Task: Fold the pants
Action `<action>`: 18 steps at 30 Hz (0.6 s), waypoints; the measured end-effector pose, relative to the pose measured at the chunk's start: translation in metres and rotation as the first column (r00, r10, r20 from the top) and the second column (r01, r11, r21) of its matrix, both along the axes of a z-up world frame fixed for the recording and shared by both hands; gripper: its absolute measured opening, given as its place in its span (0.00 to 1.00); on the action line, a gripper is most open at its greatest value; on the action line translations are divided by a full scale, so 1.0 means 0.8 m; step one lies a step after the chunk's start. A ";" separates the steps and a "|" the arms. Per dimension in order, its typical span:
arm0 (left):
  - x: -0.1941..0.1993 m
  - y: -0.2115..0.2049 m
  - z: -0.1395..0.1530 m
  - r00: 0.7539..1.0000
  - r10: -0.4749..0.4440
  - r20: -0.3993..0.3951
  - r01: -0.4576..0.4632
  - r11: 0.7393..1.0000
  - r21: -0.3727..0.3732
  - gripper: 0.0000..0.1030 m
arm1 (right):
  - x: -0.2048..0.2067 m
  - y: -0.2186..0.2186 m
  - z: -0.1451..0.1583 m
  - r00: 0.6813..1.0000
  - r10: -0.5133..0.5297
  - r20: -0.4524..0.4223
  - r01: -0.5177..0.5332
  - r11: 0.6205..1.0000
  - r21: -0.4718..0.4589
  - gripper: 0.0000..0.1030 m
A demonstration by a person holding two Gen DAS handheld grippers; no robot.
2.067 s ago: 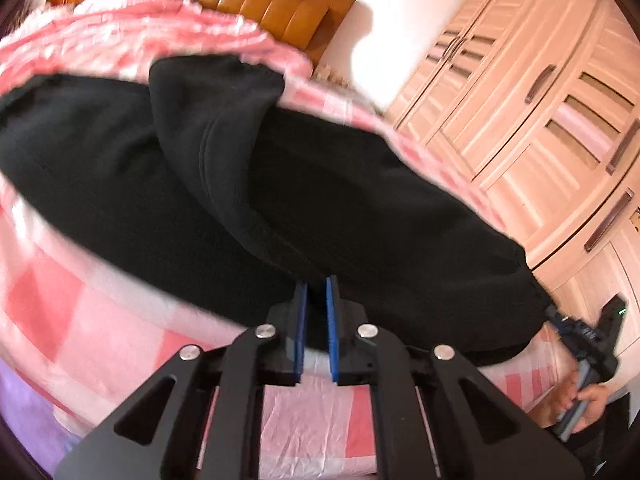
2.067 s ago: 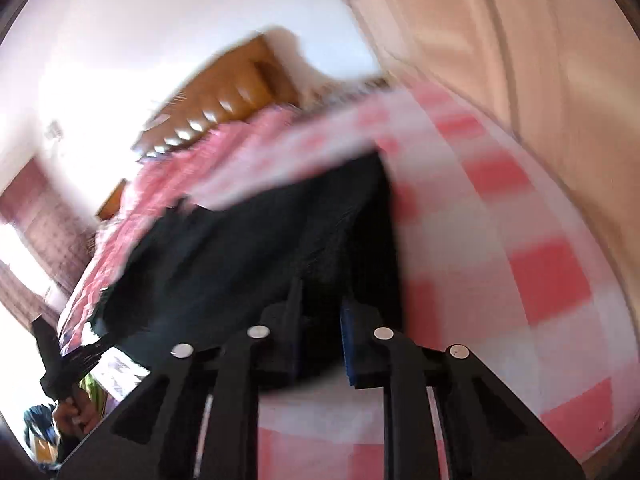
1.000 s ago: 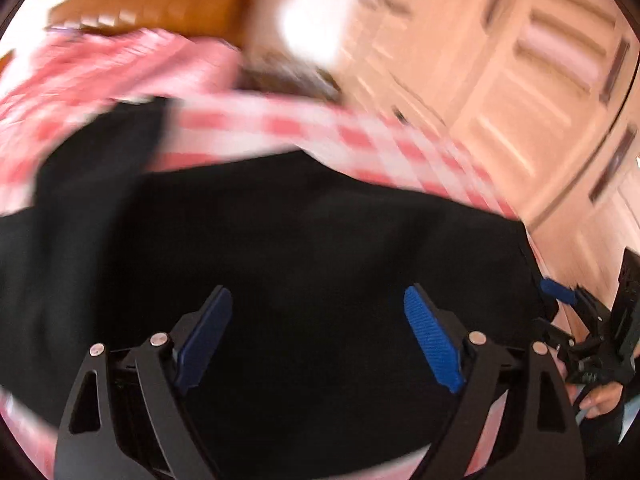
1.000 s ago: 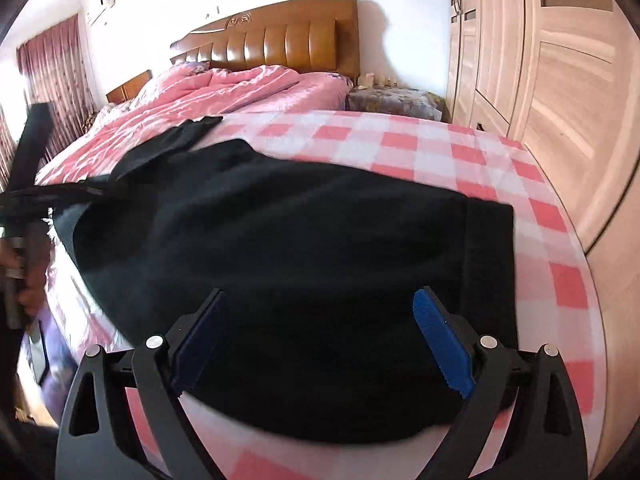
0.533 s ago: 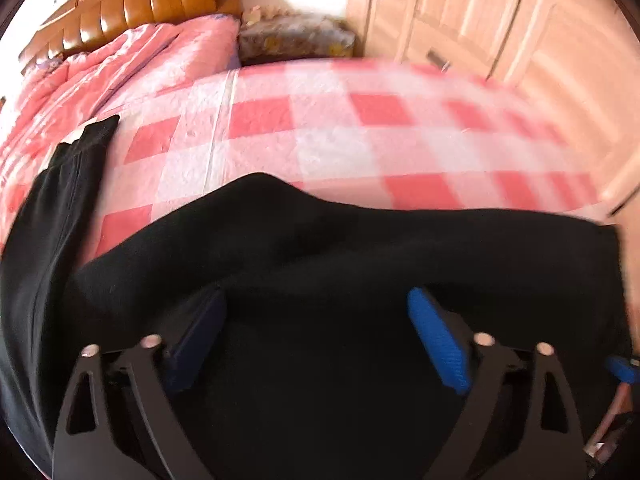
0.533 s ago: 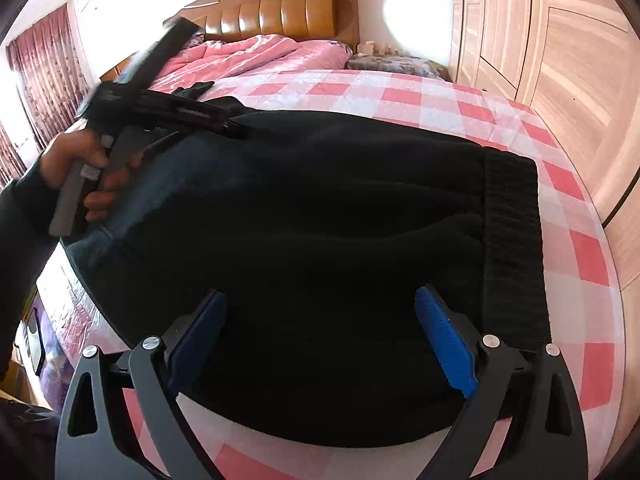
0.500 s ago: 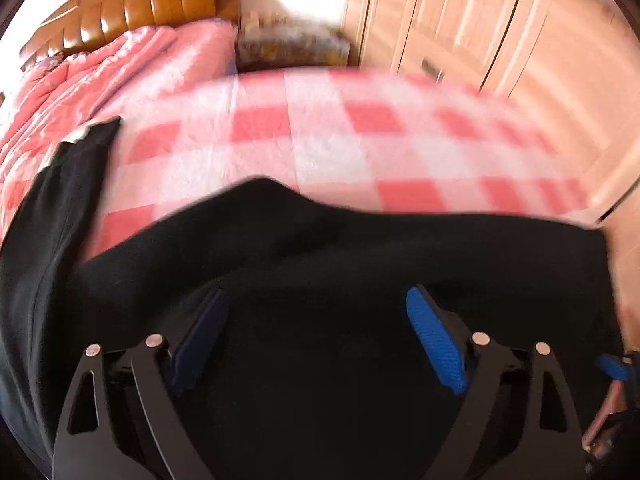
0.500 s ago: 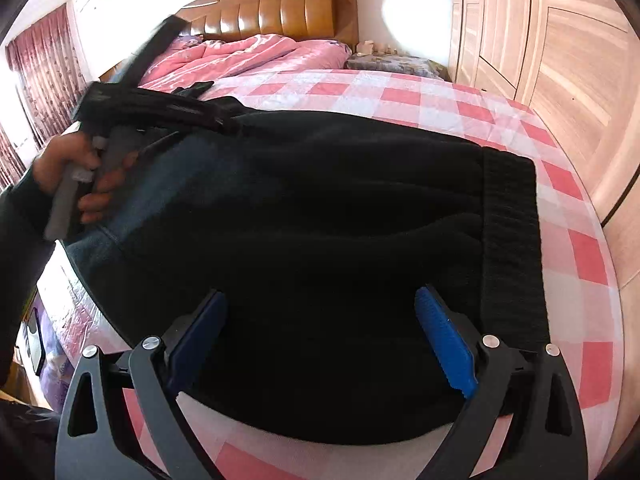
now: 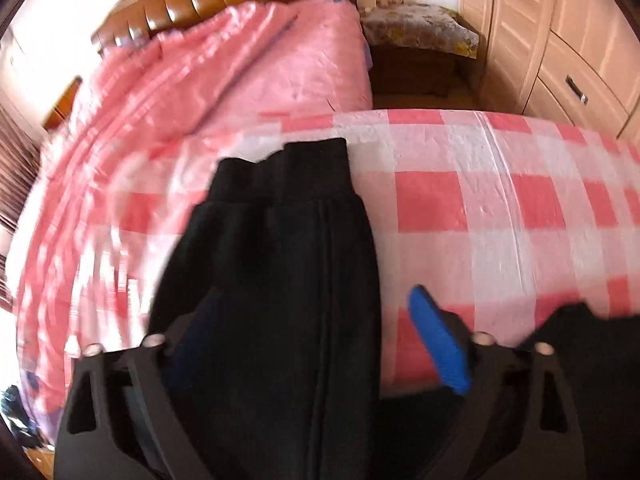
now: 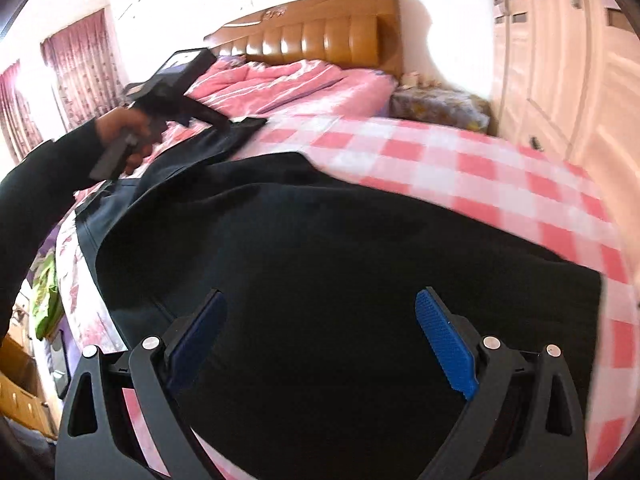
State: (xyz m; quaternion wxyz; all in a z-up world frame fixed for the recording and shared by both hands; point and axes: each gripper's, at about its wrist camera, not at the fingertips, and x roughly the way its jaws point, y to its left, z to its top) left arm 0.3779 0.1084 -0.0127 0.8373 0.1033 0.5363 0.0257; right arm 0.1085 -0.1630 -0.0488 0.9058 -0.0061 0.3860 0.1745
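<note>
Black pants (image 10: 340, 272) lie on the pink-and-white checked bed sheet (image 10: 460, 168). In the left wrist view a pant leg (image 9: 280, 260) runs away from me and ends in a ribbed cuff (image 9: 288, 168). My left gripper (image 9: 316, 344) is open and empty, straddling that leg just above it. My right gripper (image 10: 320, 344) is open and empty above the wide upper part of the pants. The left gripper also shows in the right wrist view (image 10: 224, 122), held over the far leg end.
A pink quilt (image 9: 224, 64) and a brown headboard (image 10: 320, 36) lie beyond the pants. A bedside table (image 9: 416, 36) and wooden wardrobe doors (image 10: 560, 72) stand to the right. The bed's left edge (image 10: 80, 292) drops to cluttered floor.
My left gripper has swung left from the pants' wide part to the leg near the cuff. My right gripper stays open and has shifted slightly over the pants.
</note>
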 end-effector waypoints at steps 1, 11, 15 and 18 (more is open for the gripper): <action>0.011 0.000 -0.008 1.000 0.006 -0.016 -0.006 1.000 -0.006 0.74 | 0.005 0.007 -0.003 1.000 0.013 -0.008 -0.013 1.000 -0.004 0.90; 0.057 -0.007 -0.058 0.999 -0.039 0.000 0.039 0.999 -0.019 0.43 | 0.029 0.008 -0.017 0.998 0.006 -0.057 -0.003 0.999 0.052 0.90; 0.054 -0.011 -0.060 0.997 -0.065 0.040 0.063 0.997 0.046 0.09 | 0.034 0.005 -0.025 0.996 -0.016 -0.083 0.021 0.998 0.059 0.90; 0.033 0.014 -0.032 0.990 -0.035 0.137 0.039 0.999 -0.031 0.08 | 0.028 0.004 -0.021 0.997 -0.016 -0.076 0.020 0.998 0.054 0.90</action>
